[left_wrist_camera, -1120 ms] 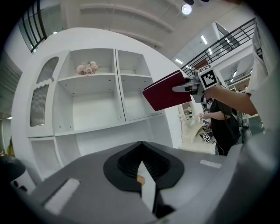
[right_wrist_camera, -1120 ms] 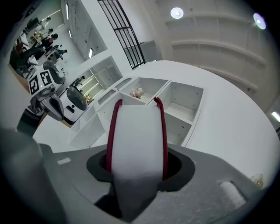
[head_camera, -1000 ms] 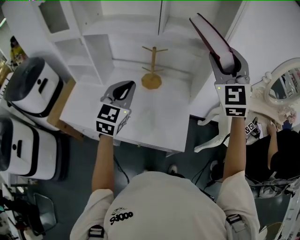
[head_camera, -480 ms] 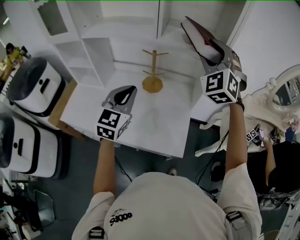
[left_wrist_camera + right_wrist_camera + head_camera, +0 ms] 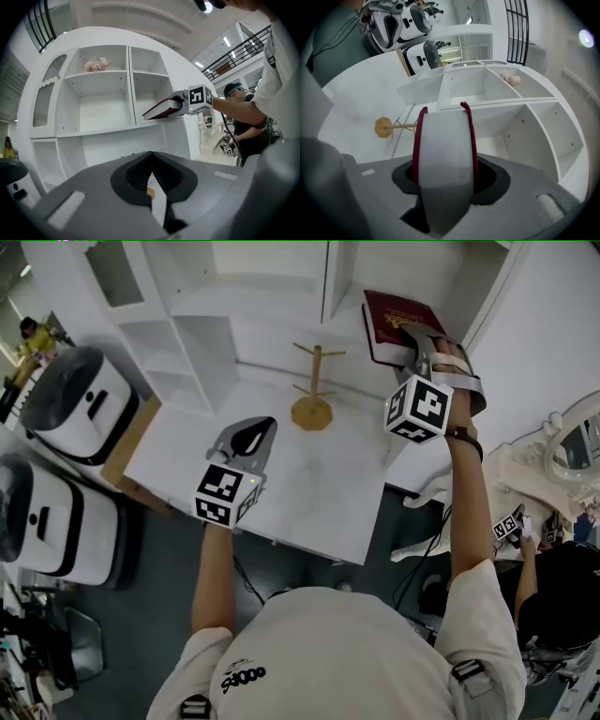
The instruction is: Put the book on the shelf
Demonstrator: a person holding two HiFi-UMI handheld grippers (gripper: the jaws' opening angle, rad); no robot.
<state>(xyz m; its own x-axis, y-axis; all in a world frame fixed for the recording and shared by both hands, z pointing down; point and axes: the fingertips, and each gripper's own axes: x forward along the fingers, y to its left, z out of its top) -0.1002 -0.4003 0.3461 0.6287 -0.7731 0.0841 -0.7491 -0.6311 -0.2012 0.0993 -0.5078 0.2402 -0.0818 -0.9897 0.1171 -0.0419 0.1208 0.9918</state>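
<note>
- Gripping the red book (image 5: 398, 322) at its near end, the right gripper (image 5: 433, 351) has one finger on each cover, and its jaws are opening.
- The book's far end reaches into the white shelf unit's (image 5: 272, 301) right-hand compartment.
- The left gripper (image 5: 246, 435) hovers over the table (image 5: 314, 498), jaws together and empty.
</note>
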